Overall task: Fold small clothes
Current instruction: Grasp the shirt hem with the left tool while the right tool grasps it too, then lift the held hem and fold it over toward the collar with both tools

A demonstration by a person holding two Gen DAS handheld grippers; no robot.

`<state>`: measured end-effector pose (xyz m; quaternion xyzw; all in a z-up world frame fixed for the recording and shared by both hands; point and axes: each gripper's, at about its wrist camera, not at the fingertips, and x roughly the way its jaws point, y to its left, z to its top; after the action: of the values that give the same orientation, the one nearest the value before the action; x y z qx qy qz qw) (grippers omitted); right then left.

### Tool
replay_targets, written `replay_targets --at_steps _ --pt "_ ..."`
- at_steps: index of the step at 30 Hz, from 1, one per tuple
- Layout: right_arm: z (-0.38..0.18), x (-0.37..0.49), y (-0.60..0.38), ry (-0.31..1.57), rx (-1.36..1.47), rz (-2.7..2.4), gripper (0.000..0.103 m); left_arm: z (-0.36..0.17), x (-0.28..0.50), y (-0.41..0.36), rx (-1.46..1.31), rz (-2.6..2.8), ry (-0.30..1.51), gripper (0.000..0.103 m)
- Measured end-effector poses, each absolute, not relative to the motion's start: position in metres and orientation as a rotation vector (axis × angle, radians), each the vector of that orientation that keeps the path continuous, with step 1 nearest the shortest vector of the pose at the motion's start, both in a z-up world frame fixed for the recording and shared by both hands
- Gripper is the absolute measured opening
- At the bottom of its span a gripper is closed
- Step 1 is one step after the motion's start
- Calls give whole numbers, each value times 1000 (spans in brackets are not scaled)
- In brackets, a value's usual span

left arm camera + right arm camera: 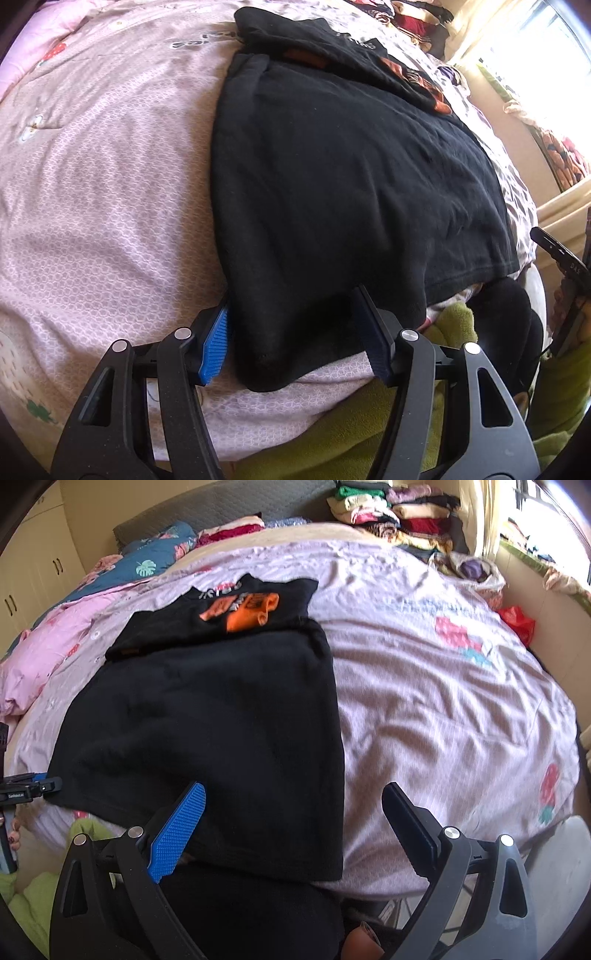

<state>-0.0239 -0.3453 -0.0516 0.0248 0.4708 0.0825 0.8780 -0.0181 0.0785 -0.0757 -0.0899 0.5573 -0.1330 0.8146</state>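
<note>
One shirt (332, 192) corner between gripper (291, 339) pads

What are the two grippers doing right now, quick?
Left gripper: closed on the near corner of the black shirt.
Right gripper: open, straddling the shirt's near hem, holding nothing.

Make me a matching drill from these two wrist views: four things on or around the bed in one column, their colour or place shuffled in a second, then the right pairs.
Things:
1. black shirt
2. red bag
3. stacked clothes
4. printed graphic

Descriptions:
A. orange, on the far end of the dark garment
B. piled at the far corner of the bed
C. spread flat on the pink sheet
D. beside the bed's edge, below the window

Pairs: 1-C, 2-D, 3-B, 4-A
</note>
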Motion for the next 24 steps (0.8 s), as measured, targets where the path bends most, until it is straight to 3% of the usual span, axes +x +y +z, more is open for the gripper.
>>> replay_targets --at_steps 2,5,7,9,11,12,13,14,15,17,24 --pt "-58 -25 -350 1008 74 183 96 -77 -17 77 -188 -281 1184 52" --pt "-68 -26 -354 1047 94 202 93 -77 -14 78 -187 -264 1174 36" --pt "-76 -26 -353 1079 100 223 85 -76 -12 79 -188 -264 1171 26" --pt "-83 -25 -353 1107 109 230 74 -75 -11 81 -193 -264 1166 14" --pt "-91 -24 -350 1140 108 244 55 -73 -11 82 -195 -268 1158 9" --pt "-92 -24 -349 1144 95 244 51 -70 -12 82 -193 -272 1149 5" --pt "-92 -25 -348 1140 84 247 40 -67 -12 81 -189 -275 1141 5" --pt "-89 -27 -347 1129 70 252 23 -64 -12 81 -183 -280 1133 4" --pt "-86 -28 -345 1115 59 257 15 -61 -12 81 -175 -287 1124 3" --pt "-77 -31 -344 1088 40 262 8 -55 -11 81 -171 -293 1110 3" --pt "-30 -33 -347 923 67 304 6 -27 -7 84 -179 -306 1030 3"
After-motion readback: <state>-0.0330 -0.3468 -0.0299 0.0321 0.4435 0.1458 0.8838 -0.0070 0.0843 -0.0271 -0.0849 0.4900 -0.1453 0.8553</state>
